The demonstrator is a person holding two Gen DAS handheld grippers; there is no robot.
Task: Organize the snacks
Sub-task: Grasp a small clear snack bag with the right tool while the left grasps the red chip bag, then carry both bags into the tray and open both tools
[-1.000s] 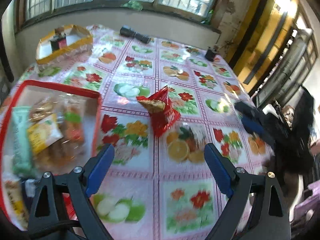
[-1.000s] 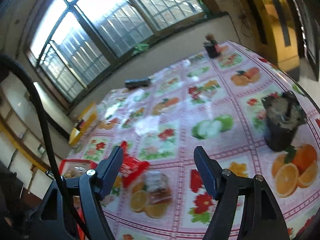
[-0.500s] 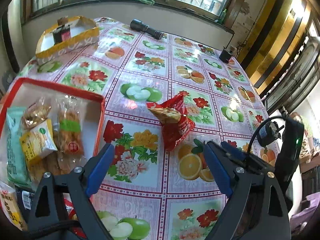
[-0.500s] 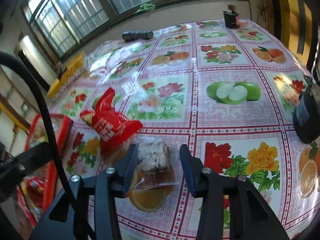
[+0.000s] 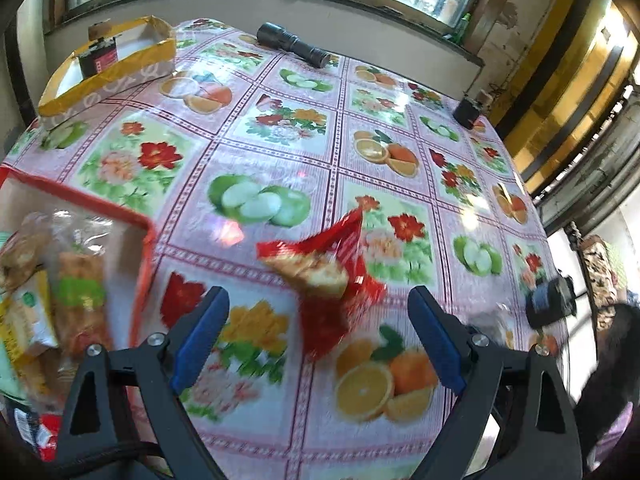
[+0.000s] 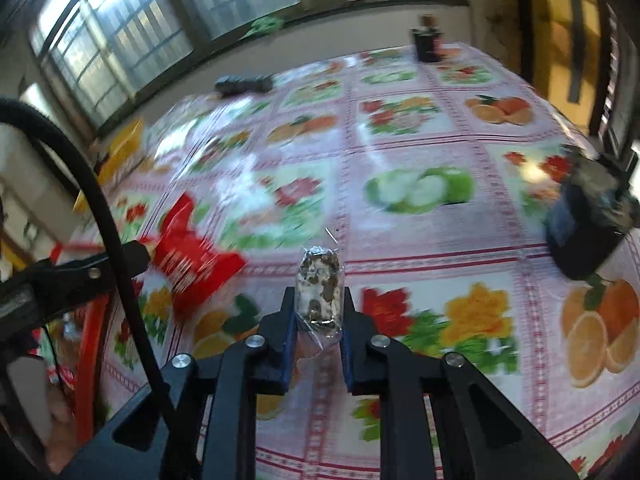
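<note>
My right gripper (image 6: 318, 308) is shut on a clear-wrapped brown cake snack (image 6: 319, 284) and holds it just above the tablecloth. My left gripper (image 5: 318, 320) is open, its blue pads on either side of a red snack packet (image 5: 332, 276) that lies on the table; the packet also shows in the right wrist view (image 6: 188, 260). A red tray (image 5: 146, 240) at the left holds several wrapped snacks (image 5: 80, 292).
A yellow cardboard box (image 5: 108, 72) stands at the far left. A black flashlight (image 5: 294, 45) lies near the window wall. A small black object (image 5: 466, 112) stands at the far right, and another black device (image 6: 588, 224) sits at the table's right edge.
My right gripper has closed on the clear-wrapped snack and lifted it off the table. My left gripper has moved closer to the red packet and stays open.
</note>
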